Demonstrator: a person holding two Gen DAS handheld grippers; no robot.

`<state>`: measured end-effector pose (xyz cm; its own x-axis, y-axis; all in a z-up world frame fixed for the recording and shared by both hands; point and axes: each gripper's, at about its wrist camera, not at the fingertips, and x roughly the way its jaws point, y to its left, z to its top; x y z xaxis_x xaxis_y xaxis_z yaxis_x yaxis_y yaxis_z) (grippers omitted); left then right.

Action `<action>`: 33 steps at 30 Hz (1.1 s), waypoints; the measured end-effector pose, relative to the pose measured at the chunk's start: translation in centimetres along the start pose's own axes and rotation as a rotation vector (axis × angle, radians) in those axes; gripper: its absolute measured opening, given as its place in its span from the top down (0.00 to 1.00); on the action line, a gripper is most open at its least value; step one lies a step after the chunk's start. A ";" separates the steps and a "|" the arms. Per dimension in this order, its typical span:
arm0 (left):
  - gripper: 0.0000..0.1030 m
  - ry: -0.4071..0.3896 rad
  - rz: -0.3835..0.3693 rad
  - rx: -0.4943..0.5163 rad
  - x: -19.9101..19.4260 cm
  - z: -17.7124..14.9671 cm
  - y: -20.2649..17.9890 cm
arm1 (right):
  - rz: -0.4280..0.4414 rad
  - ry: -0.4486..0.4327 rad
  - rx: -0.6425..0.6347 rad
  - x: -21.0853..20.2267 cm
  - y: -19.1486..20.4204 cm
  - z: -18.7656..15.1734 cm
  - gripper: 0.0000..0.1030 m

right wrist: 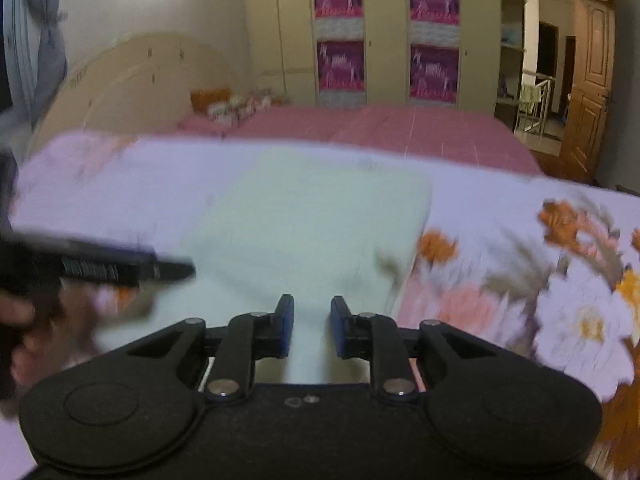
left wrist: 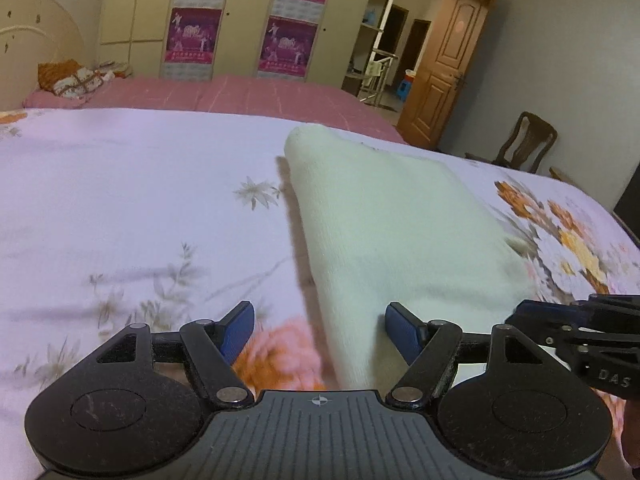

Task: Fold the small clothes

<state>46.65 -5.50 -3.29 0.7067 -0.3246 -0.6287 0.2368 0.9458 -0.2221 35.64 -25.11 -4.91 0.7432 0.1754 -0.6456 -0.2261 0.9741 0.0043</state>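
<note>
left claw (left wrist: 320, 328) clear, bedsheet (right wrist: 520, 280) blurred

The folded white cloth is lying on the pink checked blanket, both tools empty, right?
Not quite. The folded white cloth lies on the pale floral sheet; the pink checked blanket is behind it, as the left wrist view shows. Both the left tool and right tool are empty.

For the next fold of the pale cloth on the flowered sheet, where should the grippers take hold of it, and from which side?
Probably the near edge of the pale cloth, from the camera side. It lies flat as a folded rectangle, so only its edges offer a lip. The right gripper, slightly open and empty, already faces that edge; the left gripper, wide open, sits at its near left corner.
</note>
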 end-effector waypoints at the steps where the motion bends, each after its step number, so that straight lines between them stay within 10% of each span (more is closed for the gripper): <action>1: 0.29 -0.003 0.005 0.011 -0.4 -0.4 -0.3 | -0.007 -0.002 -0.002 -0.2 0.1 -0.4 0.79; 33: 0.29 -0.021 0.034 0.147 -7.0 -2.7 -2.7 | -0.109 0.018 0.020 -5.9 1.4 -3.9 0.58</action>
<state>39.32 -5.81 -0.29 0.7292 -0.2932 -0.6183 0.3060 0.9479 -0.0886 28.49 -25.35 -4.07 0.7515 0.0659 -0.6565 -0.1318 0.9899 -0.0516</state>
